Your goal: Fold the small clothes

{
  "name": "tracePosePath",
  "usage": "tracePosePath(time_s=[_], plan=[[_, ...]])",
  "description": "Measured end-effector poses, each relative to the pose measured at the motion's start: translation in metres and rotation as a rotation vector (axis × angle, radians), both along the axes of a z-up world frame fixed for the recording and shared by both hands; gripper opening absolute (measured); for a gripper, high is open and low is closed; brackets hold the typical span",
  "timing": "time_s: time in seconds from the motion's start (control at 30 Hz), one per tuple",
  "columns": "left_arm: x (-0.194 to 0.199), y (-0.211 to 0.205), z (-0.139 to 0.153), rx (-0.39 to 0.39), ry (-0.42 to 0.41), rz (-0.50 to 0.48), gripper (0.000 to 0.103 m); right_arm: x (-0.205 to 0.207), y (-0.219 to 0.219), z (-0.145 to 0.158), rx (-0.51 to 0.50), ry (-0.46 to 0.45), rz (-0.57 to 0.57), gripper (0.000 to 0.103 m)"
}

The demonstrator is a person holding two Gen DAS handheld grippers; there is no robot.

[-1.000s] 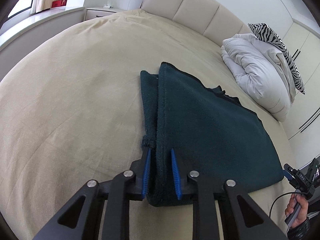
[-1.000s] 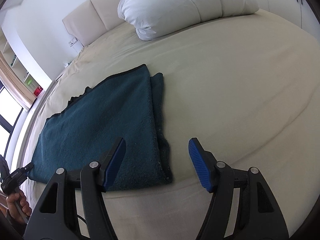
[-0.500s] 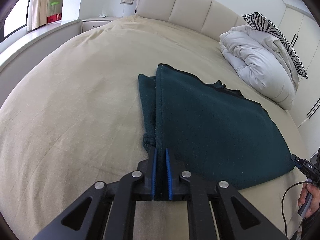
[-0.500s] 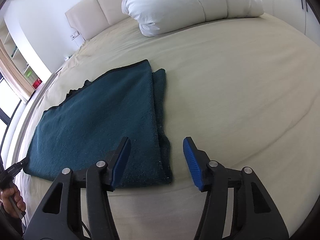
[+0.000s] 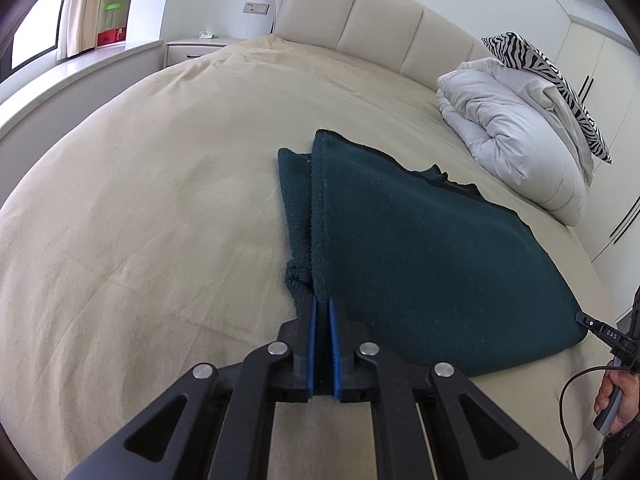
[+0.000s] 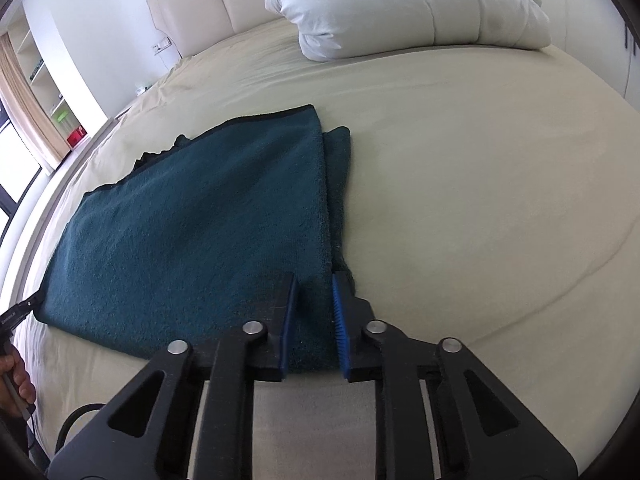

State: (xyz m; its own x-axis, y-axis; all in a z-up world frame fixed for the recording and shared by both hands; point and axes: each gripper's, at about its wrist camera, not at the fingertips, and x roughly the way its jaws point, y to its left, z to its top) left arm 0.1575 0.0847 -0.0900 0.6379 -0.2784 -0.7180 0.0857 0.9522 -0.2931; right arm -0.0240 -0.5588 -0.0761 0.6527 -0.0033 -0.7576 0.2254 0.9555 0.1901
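A dark teal folded cloth [image 5: 420,248] [image 6: 200,220] lies flat on the beige bed [image 5: 140,200], its near edge toward me. My left gripper [image 5: 321,300] pinches the cloth's near left corner, and its blue pads are closing tight on the fabric. My right gripper [image 6: 314,276] stands at the near right corner, its jaws closing with the folded edge pressed between the pads. Each wrist view shows the other gripper's black tip [image 5: 596,326] [image 6: 20,310] at the opposite corner, with a hand [image 5: 616,400] behind it.
A bunched white duvet [image 5: 516,136] [image 6: 400,4] and a zebra-striped pillow [image 5: 548,76] lie at the head of the bed, by the padded headboard [image 5: 360,12]. A bedside table [image 5: 196,46] and a window ledge stand to the left. Bare sheet surrounds the cloth.
Both grippers have closed on the cloth's near corners. The left pads narrowed a little. The right jaws came in from wide apart onto the folded edge.
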Motion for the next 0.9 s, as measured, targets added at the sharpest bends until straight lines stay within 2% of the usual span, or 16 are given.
tracePosePath(time_s=[0.17,0.4,0.63,0.9], plan=[[-0.006,0.007,-0.001,-0.032,-0.011,0.02,0.007,-0.005,0.004,0.007,-0.005,-0.021,0.0,0.005],[-0.012,0.011,-0.007,-0.051,0.002,0.013,0.007,-0.016,-0.011,-0.003,0.101,-0.02,-0.037,0.005],[-0.021,0.013,-0.014,-0.038,0.016,0.003,0.007,-0.027,-0.015,-0.013,0.12,-0.016,-0.047,0.005],[-0.023,0.014,-0.017,-0.03,0.026,-0.006,0.007,-0.041,-0.01,-0.011,0.113,-0.019,-0.051,0.005]])
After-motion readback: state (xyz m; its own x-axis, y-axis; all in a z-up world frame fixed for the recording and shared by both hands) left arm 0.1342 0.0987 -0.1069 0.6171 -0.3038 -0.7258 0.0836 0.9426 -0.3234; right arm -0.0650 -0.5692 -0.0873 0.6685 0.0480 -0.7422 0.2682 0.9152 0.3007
